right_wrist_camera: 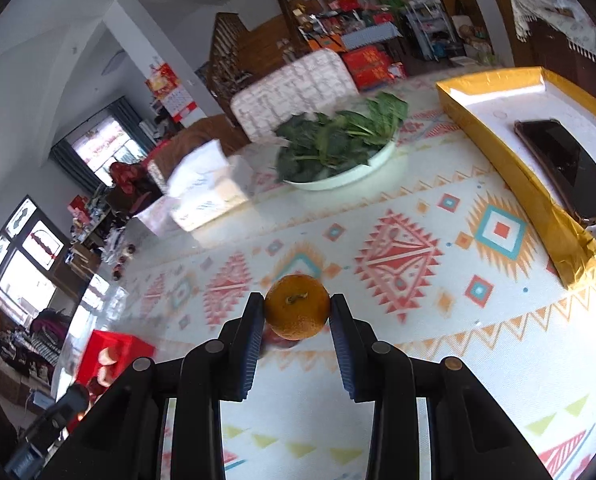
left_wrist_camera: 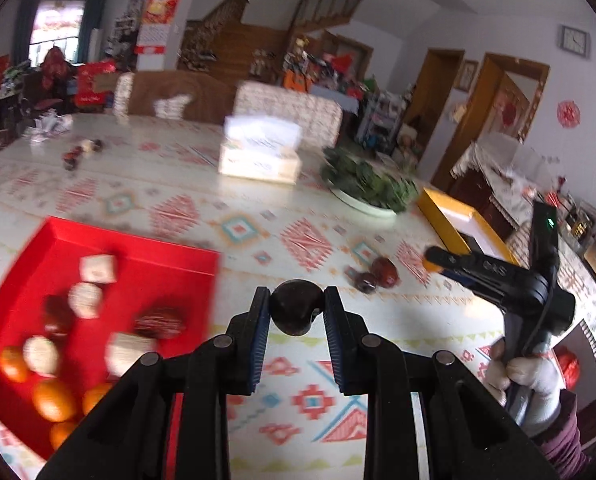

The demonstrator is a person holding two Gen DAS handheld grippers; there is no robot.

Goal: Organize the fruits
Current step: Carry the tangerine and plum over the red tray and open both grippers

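Patterned tablecloth (right_wrist_camera: 398, 256); orange (right_wrist_camera: 297, 306) between right tool (right_wrist_camera: 297, 312) fingers.

The contents of the red tray (left_wrist_camera: 97, 248) are smeared by motion blur, and its near corner is covered by the left gripper (left_wrist_camera: 296, 312). At ten o'clock, small dark items (left_wrist_camera: 77, 152) cannot be identified. In the right wrist view, something reddish (right_wrist_camera: 277, 340) is hidden behind the orange (right_wrist_camera: 297, 306); the phone (right_wrist_camera: 566, 168) is cut at three o'clock.

black plastic left tool (left_wrist_camera: 296, 312) with blue ribbed pads (left_wrist_camera: 261, 330), round grey rivets; right tool (right_wrist_camera: 297, 312) alike; white knit glove (left_wrist_camera: 532, 376), maroon sleeve (left_wrist_camera: 564, 444).
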